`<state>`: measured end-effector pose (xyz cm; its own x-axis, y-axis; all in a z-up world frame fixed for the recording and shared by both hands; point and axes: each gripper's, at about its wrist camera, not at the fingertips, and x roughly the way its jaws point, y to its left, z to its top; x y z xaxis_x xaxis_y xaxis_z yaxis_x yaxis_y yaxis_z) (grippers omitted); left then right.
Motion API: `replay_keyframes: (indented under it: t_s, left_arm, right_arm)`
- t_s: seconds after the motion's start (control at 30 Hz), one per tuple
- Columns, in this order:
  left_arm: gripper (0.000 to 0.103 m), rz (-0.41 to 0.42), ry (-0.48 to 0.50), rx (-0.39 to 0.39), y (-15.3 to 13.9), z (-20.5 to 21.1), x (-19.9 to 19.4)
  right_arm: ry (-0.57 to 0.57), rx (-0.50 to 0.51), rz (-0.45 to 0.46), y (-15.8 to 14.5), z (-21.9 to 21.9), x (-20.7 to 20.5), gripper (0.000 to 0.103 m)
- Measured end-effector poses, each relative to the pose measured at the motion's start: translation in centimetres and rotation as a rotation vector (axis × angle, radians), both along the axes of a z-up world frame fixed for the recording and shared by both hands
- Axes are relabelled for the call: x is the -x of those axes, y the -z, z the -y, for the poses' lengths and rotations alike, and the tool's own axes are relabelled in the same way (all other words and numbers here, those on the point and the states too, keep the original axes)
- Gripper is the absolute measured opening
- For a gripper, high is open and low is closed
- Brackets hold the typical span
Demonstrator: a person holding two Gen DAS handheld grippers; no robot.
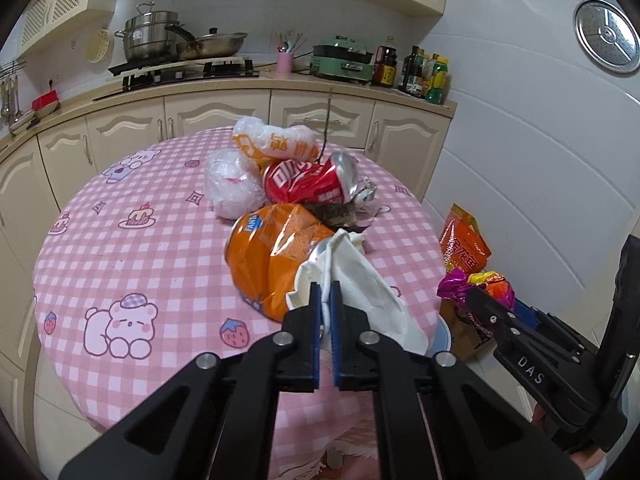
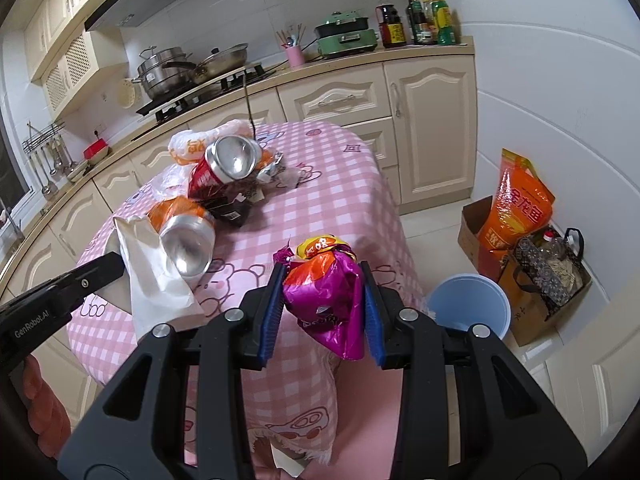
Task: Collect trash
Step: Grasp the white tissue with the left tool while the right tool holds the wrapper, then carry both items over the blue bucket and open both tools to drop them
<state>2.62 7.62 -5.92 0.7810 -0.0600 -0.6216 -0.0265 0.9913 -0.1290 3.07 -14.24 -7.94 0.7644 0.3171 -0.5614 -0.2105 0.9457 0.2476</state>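
A pile of trash lies on the pink checked table [image 1: 132, 264]: an orange can [image 1: 266, 258], a red can [image 1: 308, 182], white plastic bags [image 1: 234, 184] and a dark wrapper [image 1: 334, 212]. My left gripper [image 1: 326, 294] is shut on a white paper bag [image 1: 360, 284] lying against the orange can; it shows in the right wrist view too [image 2: 154, 268]. My right gripper [image 2: 324, 276] is shut on a crumpled magenta and orange wrapper [image 2: 326, 292], held over the table's right edge, left of the blue bin [image 2: 470, 304].
A cardboard box [image 2: 474, 226] with an orange bag [image 2: 516, 208] and a dark patterned tote [image 2: 550, 268] stand on the floor by the wall. Cream cabinets [image 1: 216, 114] and a counter with a stove, pots and bottles run behind the table.
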Motion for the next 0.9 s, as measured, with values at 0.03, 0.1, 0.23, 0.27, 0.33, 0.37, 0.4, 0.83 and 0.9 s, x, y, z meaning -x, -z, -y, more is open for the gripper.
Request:
replay_keyframes:
  t_s: [0.03,0.1,0.23,0.27,0.33,0.37,0.4,0.83,0.9]
  left_arm:
    - [0.004,0.003,0.006,-0.002,-0.1,0.2,0.0]
    - [0.004,0.009,0.023,-0.002,-0.3,0.7,-0.1]
    - [0.004,0.014,0.058,-0.002,-0.6,2.0,-0.6]
    - [0.004,0.013,0.067,-0.001,-0.6,2.3,-0.8]
    - [0.004,0.012,0.095,0.000,-0.7,3.1,-1.3]
    - [0.004,0.012,0.111,-0.001,-0.7,3.6,-1.5]
    - [0.004,0.011,0.123,-0.002,-0.7,4.1,-1.8]
    - [0.004,-0.077,0.362,-0.025,1.0,13.4,-6.8]
    - [0.004,-0.112,0.387,-0.025,1.8,14.6,-8.0]
  right_arm:
    - [0.005,-0.001,0.000,0.0,0.2,0.0,0.036]
    - [0.017,-0.004,0.003,-0.1,0.5,0.1,0.036]
    - [0.045,-0.006,0.014,-0.4,1.4,0.4,0.036]
    - [0.053,-0.007,0.016,-0.4,1.7,0.4,0.036]
    - [0.077,-0.005,0.020,-0.5,2.6,0.5,0.036]
    - [0.095,-0.004,0.021,-0.6,3.2,0.5,0.036]
    - [0.108,-0.004,0.022,-0.5,3.6,0.6,0.036]
    - [0.319,-0.033,-0.037,1.3,12.2,-0.7,0.036]
    - [0.347,-0.036,-0.059,2.0,13.5,-1.3,0.036]
